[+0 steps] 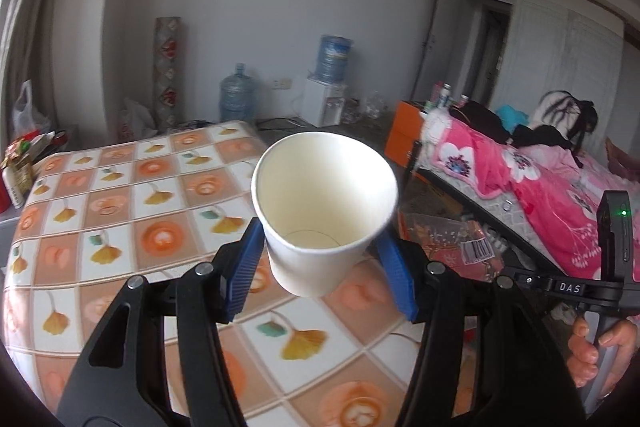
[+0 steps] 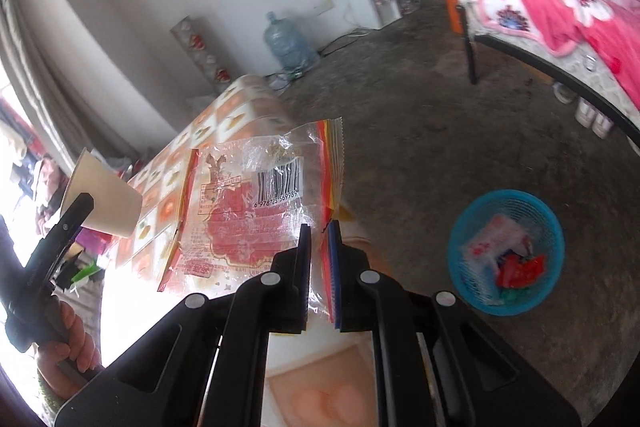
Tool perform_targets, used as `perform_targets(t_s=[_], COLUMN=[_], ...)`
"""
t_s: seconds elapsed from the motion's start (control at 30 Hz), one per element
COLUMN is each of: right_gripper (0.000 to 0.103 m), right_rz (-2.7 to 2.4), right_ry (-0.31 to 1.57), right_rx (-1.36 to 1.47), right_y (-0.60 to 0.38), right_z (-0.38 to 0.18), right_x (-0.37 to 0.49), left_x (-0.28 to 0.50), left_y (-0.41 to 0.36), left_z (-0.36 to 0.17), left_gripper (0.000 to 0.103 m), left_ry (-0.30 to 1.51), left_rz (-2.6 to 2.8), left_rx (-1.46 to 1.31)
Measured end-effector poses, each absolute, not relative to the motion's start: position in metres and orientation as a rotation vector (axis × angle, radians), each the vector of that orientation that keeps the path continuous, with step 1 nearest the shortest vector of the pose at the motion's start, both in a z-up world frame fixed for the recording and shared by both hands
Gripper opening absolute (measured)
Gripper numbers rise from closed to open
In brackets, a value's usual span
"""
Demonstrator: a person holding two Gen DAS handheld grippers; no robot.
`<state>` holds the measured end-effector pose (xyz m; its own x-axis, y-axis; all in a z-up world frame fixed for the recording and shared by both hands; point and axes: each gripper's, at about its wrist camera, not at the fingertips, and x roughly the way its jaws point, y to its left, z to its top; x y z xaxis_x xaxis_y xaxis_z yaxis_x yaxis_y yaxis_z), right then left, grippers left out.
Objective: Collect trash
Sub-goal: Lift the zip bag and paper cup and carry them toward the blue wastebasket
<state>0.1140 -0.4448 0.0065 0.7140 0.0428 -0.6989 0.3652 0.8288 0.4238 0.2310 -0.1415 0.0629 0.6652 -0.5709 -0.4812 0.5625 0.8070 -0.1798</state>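
The bench (image 1: 120, 187), under a tiled floral cloth, lies beneath both sets of jaws. A blue mesh basket (image 2: 506, 251) of trash sits on the floor right of the right gripper (image 2: 320, 231), whose jaws pinch a clear snack wrapper (image 2: 256, 203). The left gripper (image 1: 320, 251) jaws clamp a white paper cup (image 1: 324, 203), tilted mouth-forward.

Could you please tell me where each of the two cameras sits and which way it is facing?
Left wrist: rides on the left claw, looking along it over the patterned table toward the far wall; its blue pads grip a white paper cup; the person's other hand shows at right.
Right wrist: rides on the right claw, angled down at the floor and blue basket; it pinches a clear snack wrapper; a hand shows at left.
Shared: cup, wrapper, table, water dispenser, pink bed.
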Motion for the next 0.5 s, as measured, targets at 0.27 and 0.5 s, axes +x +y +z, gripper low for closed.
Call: perform_targets(t_s=[0.27, 0.5], right_gripper=[0.009, 0.009], right_rz=[-0.381, -0.575], right_ry=[0.736, 0.772], right_rx=[0.651, 0.738], right_y=[-0.508, -0.567], right_z=[-0.009, -0.054], right_x=[0.050, 0.006], left_x=[0.208, 0.202], left_y=[-0.243, -0.346], left_z=[0.058, 0.020], left_gripper=[0.055, 0.056], left_ry=[0.634, 0.808], left_rz=[-0.845, -1.000], left_rx=[0.037, 0.112])
